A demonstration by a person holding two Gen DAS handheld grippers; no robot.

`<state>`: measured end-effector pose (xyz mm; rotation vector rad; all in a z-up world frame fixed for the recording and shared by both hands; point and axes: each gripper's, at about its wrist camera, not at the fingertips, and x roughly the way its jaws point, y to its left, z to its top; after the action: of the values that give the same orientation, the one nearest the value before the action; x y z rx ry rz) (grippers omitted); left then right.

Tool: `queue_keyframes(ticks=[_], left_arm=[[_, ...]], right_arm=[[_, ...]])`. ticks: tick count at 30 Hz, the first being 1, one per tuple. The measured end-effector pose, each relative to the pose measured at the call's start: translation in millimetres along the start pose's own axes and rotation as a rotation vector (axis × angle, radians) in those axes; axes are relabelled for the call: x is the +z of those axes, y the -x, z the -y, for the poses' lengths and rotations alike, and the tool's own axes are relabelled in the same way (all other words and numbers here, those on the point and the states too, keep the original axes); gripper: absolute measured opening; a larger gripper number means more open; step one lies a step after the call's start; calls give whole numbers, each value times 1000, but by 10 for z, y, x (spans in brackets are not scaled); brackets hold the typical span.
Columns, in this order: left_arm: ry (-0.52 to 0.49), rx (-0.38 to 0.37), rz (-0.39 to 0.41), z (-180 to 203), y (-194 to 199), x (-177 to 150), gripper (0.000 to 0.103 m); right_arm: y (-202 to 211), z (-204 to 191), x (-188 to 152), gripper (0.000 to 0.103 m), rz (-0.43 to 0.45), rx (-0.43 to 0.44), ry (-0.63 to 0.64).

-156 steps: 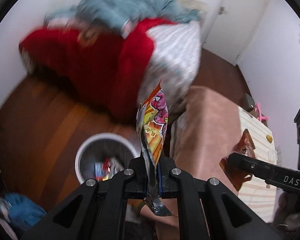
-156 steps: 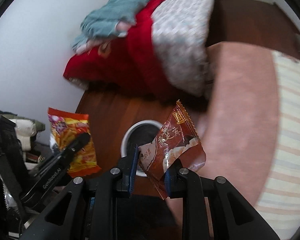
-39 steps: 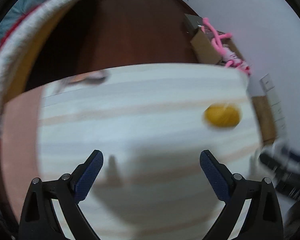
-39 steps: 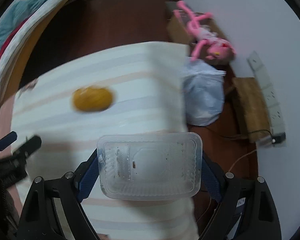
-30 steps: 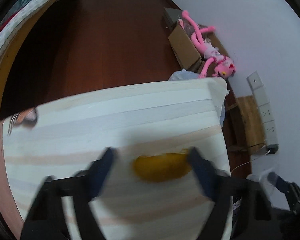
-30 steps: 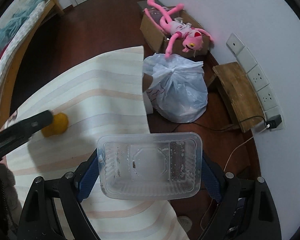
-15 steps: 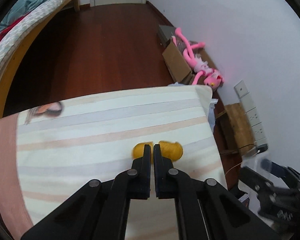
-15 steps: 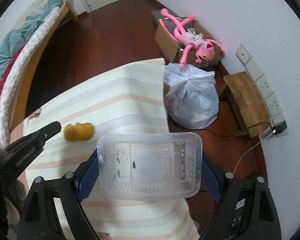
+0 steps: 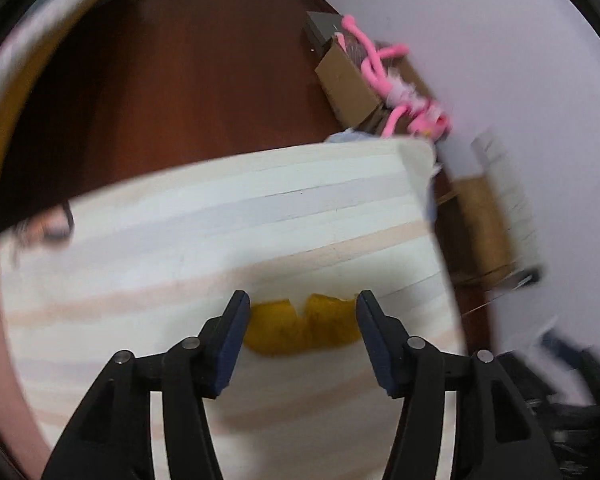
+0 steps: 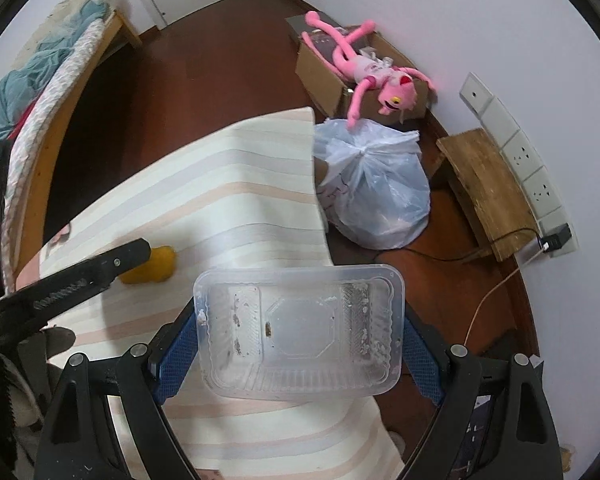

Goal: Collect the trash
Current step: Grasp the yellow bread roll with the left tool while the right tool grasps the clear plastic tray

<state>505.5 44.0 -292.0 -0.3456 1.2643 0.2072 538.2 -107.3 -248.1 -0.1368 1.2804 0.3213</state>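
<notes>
Low in the left view, left gripper (image 9: 300, 322) wide open around the yellow peel (image 9: 302, 330) on the striped surface (image 9: 180, 240), ready to pinch it, and right gripper (image 10: 296, 344) tight on the dirty plastic box (image 10: 298, 328), saved for the bin.

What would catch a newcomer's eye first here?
The clear plastic tray, dirty inside, fills the right hand-held gripper, clamped between its blue pads. The left hand-held gripper is open around a yellow peel on the striped cloth. A pink plush toy sprawls on a cardboard box.
</notes>
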Motion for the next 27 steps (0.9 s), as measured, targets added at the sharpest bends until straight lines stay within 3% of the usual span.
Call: queue_keyframes(ticks=[1,4,7,8,11,17,20,23,25,27], left_arm=[[-25,38,18,76,-12,5,59],[-8,41,60,83,-5,-63,52],[-35,35,78,123,55,-146,8],[-44,26,76,127,64,-161,2],[-24,-23,73,61,138,-244,0],[18,-88,142,-273,568,-448,0],[-59,-104,195,-310,748,-530,0],[-207,-100,139,-194,614,-489,5],[-353,-61,100,-69,445,-454,16],[-414,-35,52,-3,296,-419,57]], right_arm=[[-34,43,-2,91,-4,-3,-7],[-112,138,-17,91,-15,-11,-20],[-148,201,-40,91,-21,-19,-26],[-151,214,-48,91,-21,-19,-26],[-135,225,-59,91,-18,-14,-26],[82,156,-127,91,16,14,-3],[199,86,-178,91,33,26,25],[253,62,-219,91,40,20,38],[239,95,-234,91,30,24,19],[210,129,-246,91,17,27,2]])
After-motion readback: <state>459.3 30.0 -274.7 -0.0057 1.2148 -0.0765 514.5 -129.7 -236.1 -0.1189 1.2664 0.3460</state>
